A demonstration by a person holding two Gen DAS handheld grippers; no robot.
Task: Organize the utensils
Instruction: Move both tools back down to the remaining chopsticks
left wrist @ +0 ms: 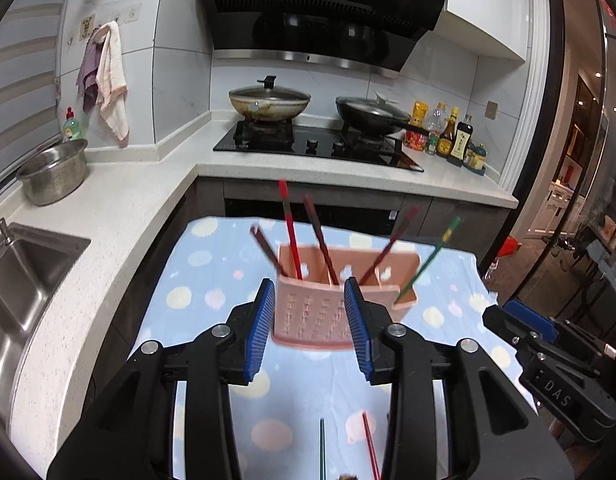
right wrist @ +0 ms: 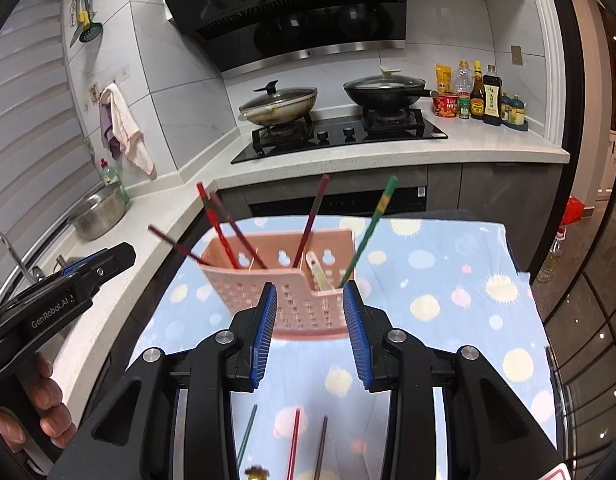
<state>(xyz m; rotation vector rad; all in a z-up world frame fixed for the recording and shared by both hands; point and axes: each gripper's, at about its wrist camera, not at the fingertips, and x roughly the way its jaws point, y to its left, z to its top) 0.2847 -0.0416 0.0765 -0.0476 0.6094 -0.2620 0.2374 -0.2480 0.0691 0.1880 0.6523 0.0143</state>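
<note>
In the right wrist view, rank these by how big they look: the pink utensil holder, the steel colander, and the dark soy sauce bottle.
1. Pink utensil holder, though it sits nearest the camera.
2. Steel colander.
3. Dark soy sauce bottle, farthest away, so its true size is unsure.

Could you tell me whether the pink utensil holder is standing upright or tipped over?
Upright: the pink utensil holder stands on the dotted cloth, open top upward, chopsticks sticking out.

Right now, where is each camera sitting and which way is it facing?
Left wrist: rides the left gripper, facing the pink utensil holder and stove beyond; the right gripper shows at right.
Right wrist: rides the right gripper, facing the same holder; the left gripper and hand show at left.
Shared: holder, dotted cloth, stove.
</note>
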